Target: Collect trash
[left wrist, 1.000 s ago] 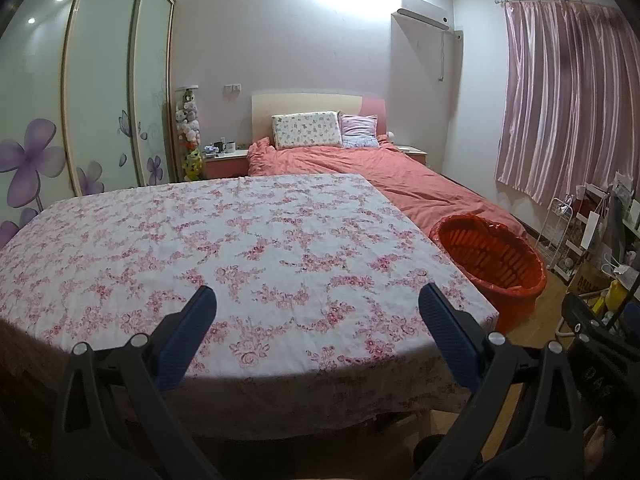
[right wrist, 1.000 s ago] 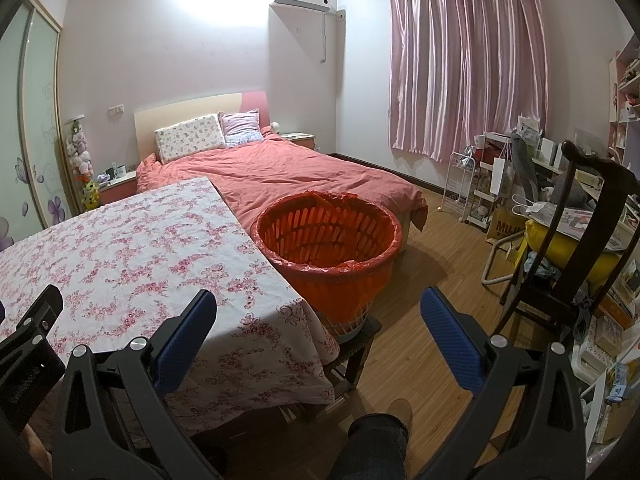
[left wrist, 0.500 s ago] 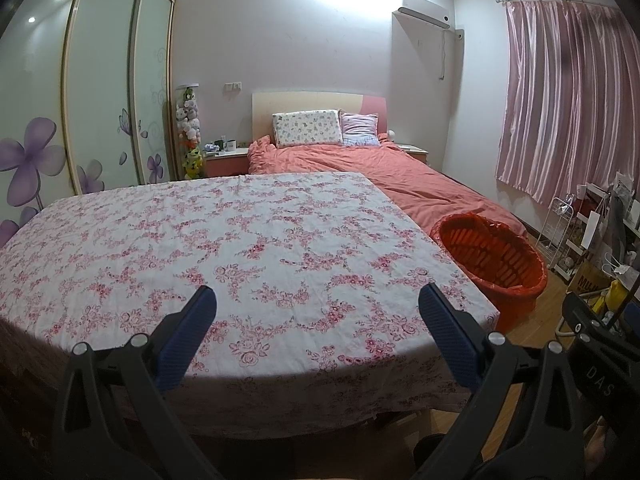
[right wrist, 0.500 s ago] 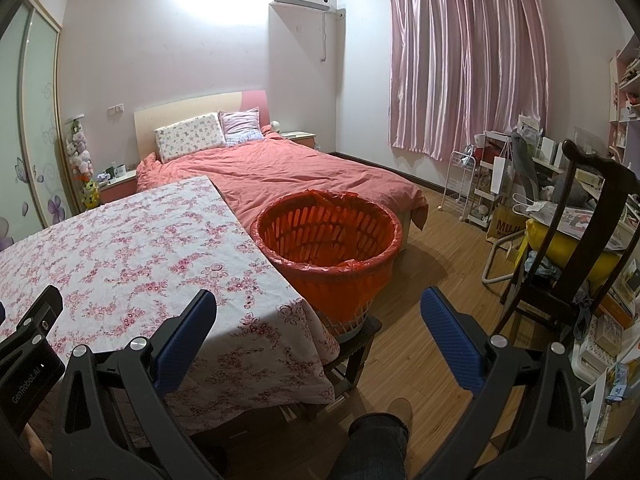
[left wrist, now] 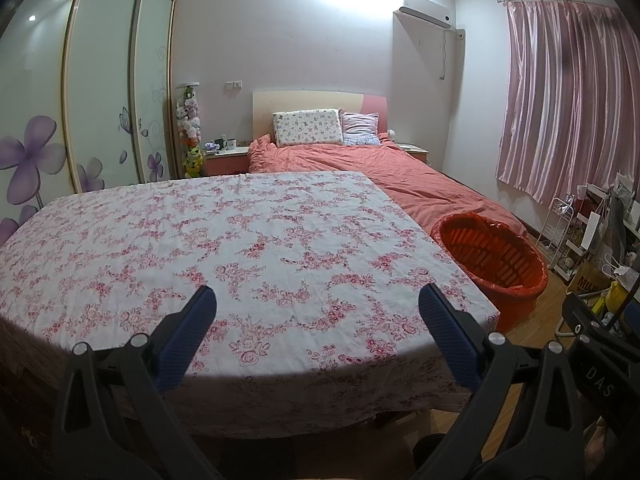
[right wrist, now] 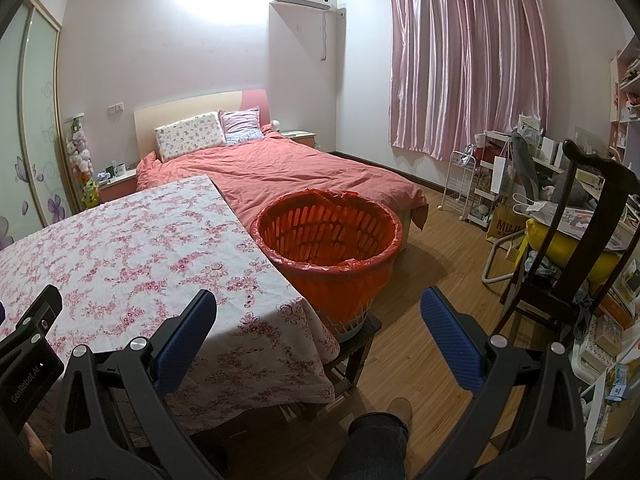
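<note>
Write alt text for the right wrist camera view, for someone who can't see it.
The open right tool hovers empty over the corner of a table under a pink floral tablecloth, facing a red-lined laundry basket on a low stool beside it. Behind are a bed with a coral duvet, pink curtains and a cluttered dark wooden chair.

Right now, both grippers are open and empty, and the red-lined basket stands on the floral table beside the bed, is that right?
Not quite: the red-lined basket stands on a low stool beside the floral table, not on it, as the right wrist view shows. Left gripper and right gripper are open and empty.
</note>
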Tool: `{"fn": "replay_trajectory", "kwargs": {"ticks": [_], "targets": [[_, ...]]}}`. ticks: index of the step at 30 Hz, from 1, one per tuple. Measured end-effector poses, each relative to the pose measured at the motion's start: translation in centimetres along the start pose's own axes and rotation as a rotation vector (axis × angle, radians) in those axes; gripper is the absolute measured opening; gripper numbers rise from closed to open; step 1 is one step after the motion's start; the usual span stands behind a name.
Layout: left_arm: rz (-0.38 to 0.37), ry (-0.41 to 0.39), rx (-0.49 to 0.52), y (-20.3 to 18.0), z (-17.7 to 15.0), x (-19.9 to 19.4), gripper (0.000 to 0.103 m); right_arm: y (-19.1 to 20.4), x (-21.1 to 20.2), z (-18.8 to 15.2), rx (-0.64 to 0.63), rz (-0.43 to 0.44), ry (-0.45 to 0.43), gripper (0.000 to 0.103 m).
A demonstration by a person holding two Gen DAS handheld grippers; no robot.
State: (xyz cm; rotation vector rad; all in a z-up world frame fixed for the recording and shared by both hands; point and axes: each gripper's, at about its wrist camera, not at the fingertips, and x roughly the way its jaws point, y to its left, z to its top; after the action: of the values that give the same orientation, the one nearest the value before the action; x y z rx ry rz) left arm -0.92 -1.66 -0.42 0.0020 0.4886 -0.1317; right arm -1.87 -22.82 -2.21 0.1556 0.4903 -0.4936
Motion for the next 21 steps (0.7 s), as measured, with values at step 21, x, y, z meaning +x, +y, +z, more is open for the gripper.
{"fn": "replay_trajectory", "kwargs": {"ticks": [21], "targets": [[0.006, 0.005, -0.002, 0.0, -0.41, 0.11, 0.099, -0.02, 0.02, 0.04, -0.001, -0.001, 0.001, 0.101]]}}
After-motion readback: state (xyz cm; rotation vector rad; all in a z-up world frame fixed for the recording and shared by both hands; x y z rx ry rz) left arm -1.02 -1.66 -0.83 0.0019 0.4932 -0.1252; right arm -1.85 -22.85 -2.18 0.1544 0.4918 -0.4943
